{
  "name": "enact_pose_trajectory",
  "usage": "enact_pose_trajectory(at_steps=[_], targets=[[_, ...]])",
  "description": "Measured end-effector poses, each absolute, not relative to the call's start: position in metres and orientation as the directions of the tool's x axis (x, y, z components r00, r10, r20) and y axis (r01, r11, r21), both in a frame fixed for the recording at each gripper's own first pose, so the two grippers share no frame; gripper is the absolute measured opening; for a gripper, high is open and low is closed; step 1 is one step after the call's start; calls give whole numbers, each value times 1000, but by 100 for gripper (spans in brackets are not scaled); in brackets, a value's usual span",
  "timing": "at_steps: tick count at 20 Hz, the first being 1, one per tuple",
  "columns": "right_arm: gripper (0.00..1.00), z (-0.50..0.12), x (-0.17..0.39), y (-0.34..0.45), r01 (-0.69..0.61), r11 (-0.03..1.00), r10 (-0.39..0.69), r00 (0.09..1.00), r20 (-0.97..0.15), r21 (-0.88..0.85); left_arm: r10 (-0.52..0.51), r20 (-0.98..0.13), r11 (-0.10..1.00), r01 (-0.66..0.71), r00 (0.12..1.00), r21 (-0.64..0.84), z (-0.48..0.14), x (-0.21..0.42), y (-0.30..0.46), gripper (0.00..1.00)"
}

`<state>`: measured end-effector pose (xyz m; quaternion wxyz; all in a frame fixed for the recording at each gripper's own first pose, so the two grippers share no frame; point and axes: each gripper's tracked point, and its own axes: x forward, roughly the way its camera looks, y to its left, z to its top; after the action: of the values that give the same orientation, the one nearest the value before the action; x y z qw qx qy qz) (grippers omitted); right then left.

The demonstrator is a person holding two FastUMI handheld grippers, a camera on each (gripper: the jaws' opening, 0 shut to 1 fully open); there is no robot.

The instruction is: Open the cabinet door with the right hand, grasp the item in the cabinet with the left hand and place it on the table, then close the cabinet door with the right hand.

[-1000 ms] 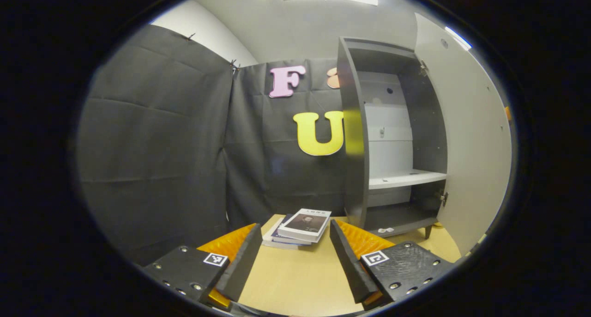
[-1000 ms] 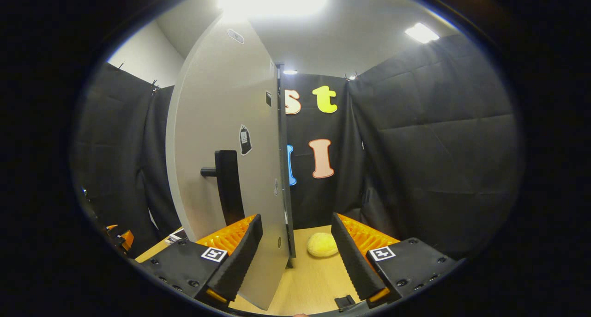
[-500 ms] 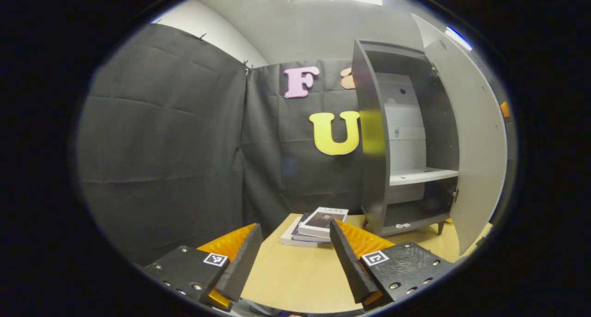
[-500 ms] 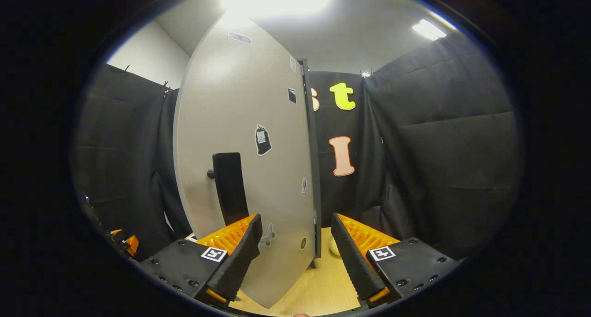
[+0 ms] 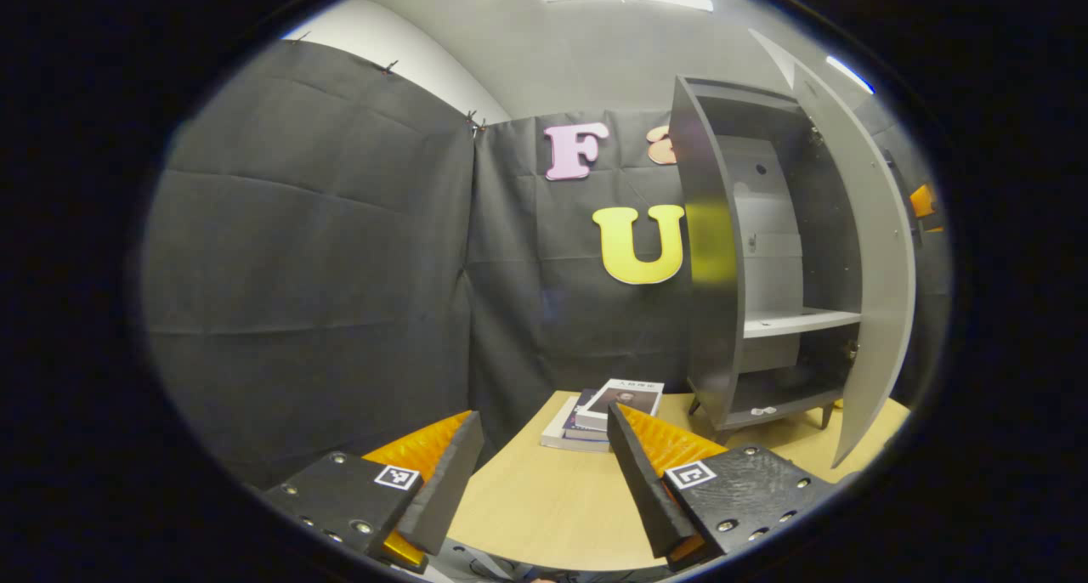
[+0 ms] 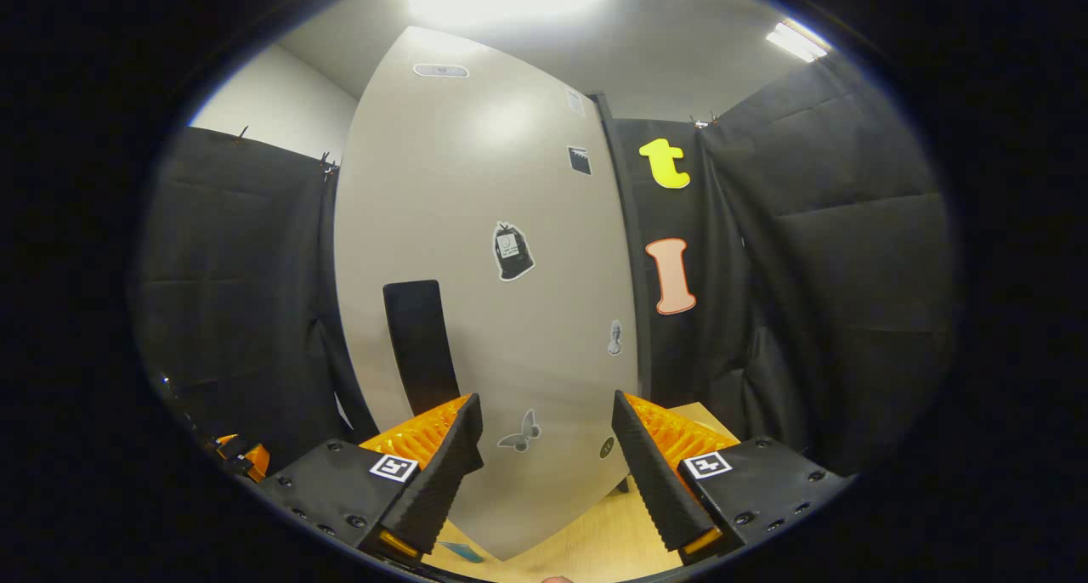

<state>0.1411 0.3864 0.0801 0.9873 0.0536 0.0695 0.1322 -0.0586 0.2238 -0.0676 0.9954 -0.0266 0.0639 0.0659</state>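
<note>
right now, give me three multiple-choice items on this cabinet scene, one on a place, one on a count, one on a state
1. Where does the stack of books lie?
A. on the table, left of the cabinet
B. on the white shelf
C. on the floor

2. How many handles show on the door?
A. none
B. one
C. three

3. How does the door stand?
A. fully shut
B. taken off
C. partly open

Answers:
1 A, the left gripper view shows the books on the tabletop beside the cabinet's left wall.
2 B, the right gripper view shows a single black handle.
3 C, the left gripper view shows the inside past the door's edge.
</note>
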Motion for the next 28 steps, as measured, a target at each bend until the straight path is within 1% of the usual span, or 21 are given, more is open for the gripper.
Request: enact_pose_trajectory(at_steps=[4,8,13,16,18,19,28], targets=[[97,71,145,414,-299,947,315,938,-145,119,134,-121,989,-141,984,-51,-63,-65,237,88],[98,67,147,411,-317,940,334,932,-140,128,134,-117,989,-141,984,-53,-55,-67,250,88],[98,65,146,408,-340,936,350,929,-125,91,104,-95,994,-107,990,-30,-37,-56,236,88],[98,65,144,398,-339,936,349,929,-123,95,74,-69,997,-76,995,-22,-21,-46,199,89],[98,65,147,375,-321,941,332,936,-118,104,45,-59,999,-46,997,-17,-14,-39,169,90],[98,64,145,364,-316,942,328,937,-121,109,37,-62,999,-38,997,-10,-12,-37,156,89],[98,62,146,261,-244,962,257,961,-100,126,-38,-29,999,38,999,2,33,-25,36,88]])
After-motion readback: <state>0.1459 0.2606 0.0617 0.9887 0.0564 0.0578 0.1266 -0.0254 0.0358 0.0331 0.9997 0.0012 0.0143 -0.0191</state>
